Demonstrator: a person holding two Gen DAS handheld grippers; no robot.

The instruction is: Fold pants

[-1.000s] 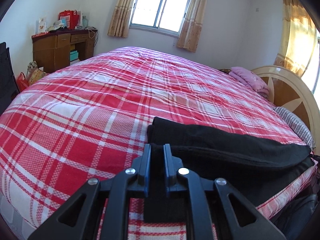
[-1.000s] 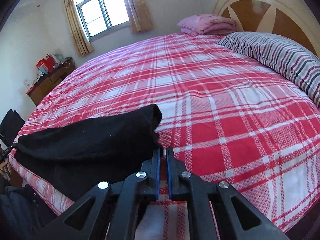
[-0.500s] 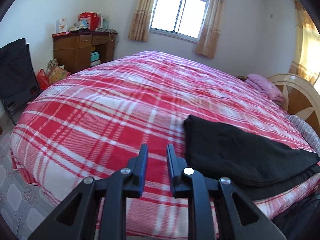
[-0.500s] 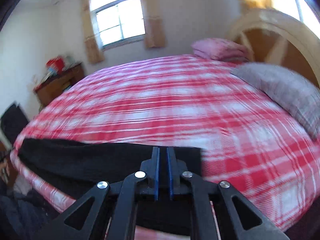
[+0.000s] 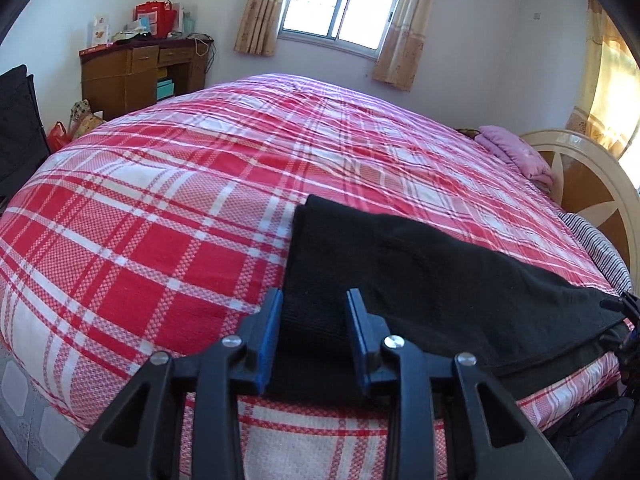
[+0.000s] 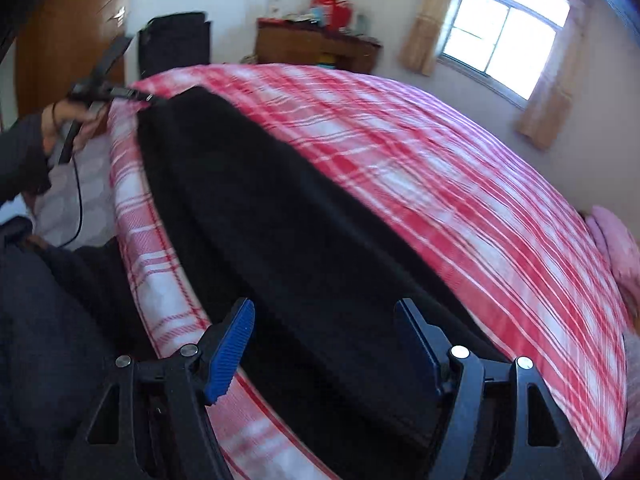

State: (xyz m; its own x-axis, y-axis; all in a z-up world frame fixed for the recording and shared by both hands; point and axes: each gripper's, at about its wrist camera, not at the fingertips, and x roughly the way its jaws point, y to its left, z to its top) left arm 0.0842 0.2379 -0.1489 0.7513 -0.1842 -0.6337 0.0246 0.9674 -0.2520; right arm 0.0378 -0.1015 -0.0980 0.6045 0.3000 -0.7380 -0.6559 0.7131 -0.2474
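Note:
Black pants (image 5: 440, 272) lie folded lengthwise in a long strip along the near edge of a bed with a red and white plaid cover (image 5: 160, 220). My left gripper (image 5: 315, 300) hovers at one end of the strip. Its jaws are opening, with the ribbed end of the pants between the blue pads, which do not press on it. In the right wrist view the pants (image 6: 280, 220) run away toward the left gripper (image 6: 148, 98), held by a hand (image 6: 60, 120). My right gripper (image 6: 326, 312) is above the other end, its jaws opening wide over the cloth.
A wooden desk (image 5: 136, 72) with red bags stands at the back left under a curtained window (image 5: 340, 4). A headboard (image 5: 592, 192), a pink folded blanket (image 5: 516, 152) and a striped pillow (image 5: 600, 240) are at the right. A black chair (image 5: 16, 128) stands far left.
The right gripper swept sideways along the pants, rolled and went from shut to wide open. The left gripper widened and the pants' end now lies between its pads. The pants lie flatter.

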